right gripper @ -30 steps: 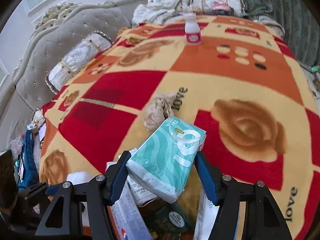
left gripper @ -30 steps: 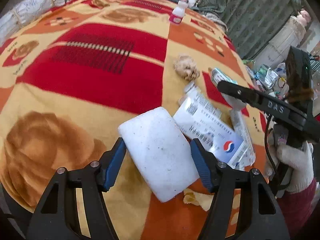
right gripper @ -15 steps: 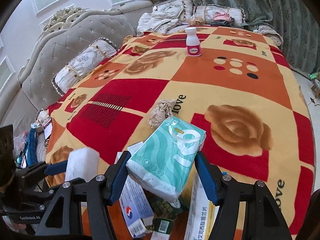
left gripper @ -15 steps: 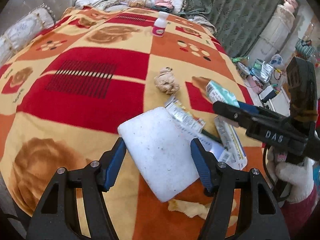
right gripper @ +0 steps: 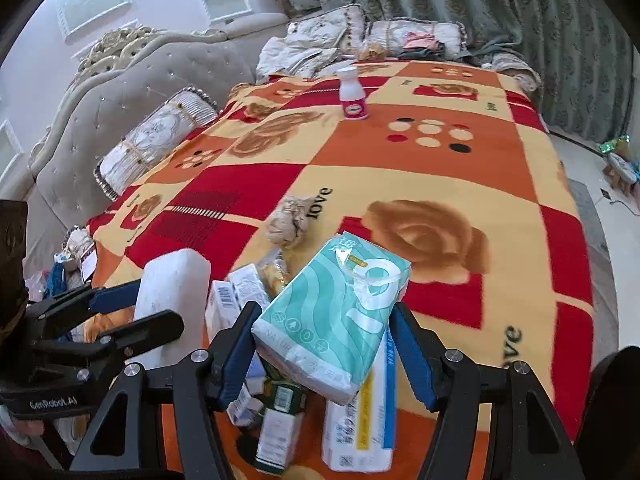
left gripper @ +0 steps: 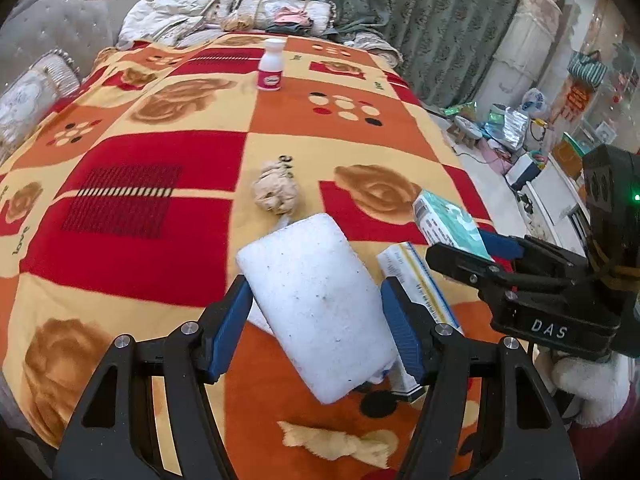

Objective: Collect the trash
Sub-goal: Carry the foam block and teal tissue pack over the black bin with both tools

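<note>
- Left gripper (left gripper: 316, 316) is clamped on one white foam block (left gripper: 316, 304); it has lifted clear of the blanket (left gripper: 132, 208).
- Right gripper (right gripper: 324, 348) grips one teal tissue pack (right gripper: 332, 316), likewise raised, ready for binning.
- Left behind: one crumpled paper ball (left gripper: 275, 193), one white bottle (left gripper: 270, 65), several boxes (right gripper: 280, 428), count unclear.

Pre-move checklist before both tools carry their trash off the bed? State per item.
1. Left tool pinching the white foam block on both sides: ok.
2. Right tool pinching the teal tissue pack on both sides: ok.
3. Both items lifted off the blanket: ok.
4. Tools apart from each other: ok.
5. Bin or bag to drop into: cannot tell, none in view.
6. Bed cleared: not ok; crumpled paper ball, white bottle and boxes remain.
</note>
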Available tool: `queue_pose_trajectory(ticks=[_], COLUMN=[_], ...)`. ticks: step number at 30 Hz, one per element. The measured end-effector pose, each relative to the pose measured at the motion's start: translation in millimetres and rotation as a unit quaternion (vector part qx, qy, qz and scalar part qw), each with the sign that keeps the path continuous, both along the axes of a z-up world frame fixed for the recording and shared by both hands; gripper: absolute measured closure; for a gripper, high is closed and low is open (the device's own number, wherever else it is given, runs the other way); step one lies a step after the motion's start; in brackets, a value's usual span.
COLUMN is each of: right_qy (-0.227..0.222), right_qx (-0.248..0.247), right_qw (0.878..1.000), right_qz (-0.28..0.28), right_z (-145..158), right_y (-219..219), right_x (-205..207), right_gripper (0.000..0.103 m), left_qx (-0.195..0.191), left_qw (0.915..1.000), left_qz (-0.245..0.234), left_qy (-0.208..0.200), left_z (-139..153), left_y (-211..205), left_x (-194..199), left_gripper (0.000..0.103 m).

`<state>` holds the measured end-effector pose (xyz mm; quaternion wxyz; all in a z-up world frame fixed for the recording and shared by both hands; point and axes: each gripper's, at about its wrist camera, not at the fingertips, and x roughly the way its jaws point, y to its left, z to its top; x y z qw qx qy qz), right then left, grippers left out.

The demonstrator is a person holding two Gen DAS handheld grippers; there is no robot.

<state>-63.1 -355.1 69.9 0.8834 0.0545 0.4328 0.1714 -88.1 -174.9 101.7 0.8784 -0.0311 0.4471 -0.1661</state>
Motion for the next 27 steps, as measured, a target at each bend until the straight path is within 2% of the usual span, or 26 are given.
queue_pose_trajectory(ticks=[12,27], right_qy=[-0.004,0.001], right_qx=[0.001,0.001], right_qw=[0.999,0.994], right_qz=[-0.049,-0.113], right_z=[3,-3], right_y=[-48,-113], right_x=[-23,-53], right_gripper=[0.039,0.039], left_qx=[-0.019,-0.016], left_qw=[0.9989,0.9938], left_qz=[-0.042,-0.11], left_qy=[0.002,0.001], left_z=[7,11], left_y=[-43,-116], left_x=[2,-4], left_gripper=[0.038,0.038])
